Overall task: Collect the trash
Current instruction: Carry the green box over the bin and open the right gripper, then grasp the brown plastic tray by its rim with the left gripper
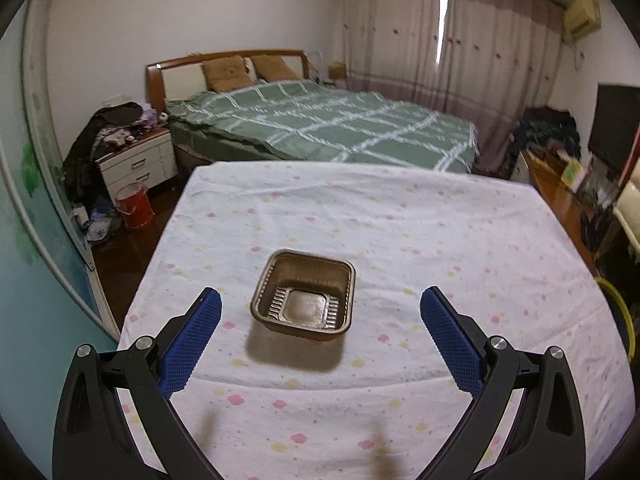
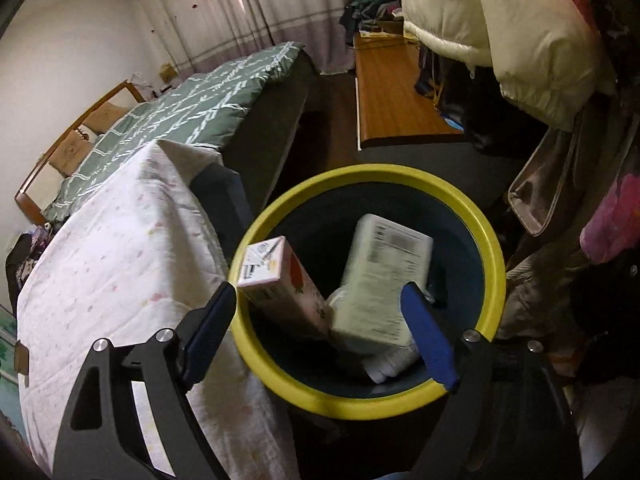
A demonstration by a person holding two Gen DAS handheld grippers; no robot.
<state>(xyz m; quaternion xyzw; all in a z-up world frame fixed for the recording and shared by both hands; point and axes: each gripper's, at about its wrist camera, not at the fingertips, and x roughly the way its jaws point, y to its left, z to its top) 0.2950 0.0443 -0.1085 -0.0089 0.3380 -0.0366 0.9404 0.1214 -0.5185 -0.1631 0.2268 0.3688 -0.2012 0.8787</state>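
Right gripper (image 2: 320, 312) hangs wide open over the yellow-rimmed dark bin (image 2: 494, 248), left gripper (image 1: 320, 308) wide and empty facing the flimsy brown plastic tray (image 1: 304, 294) on the floral-cloth table (image 1: 440, 232), which could crumple or skid if pinched off-center.

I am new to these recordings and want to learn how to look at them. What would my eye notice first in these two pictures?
In the left wrist view, a brown plastic tray stands empty and alone on the flowered tablecloth, between the wide-open jaws of the left gripper. In the right wrist view, a bin with a bright yellow rim stands beside the table, holding a pink carton and a blurred white package, with the right gripper open above it.
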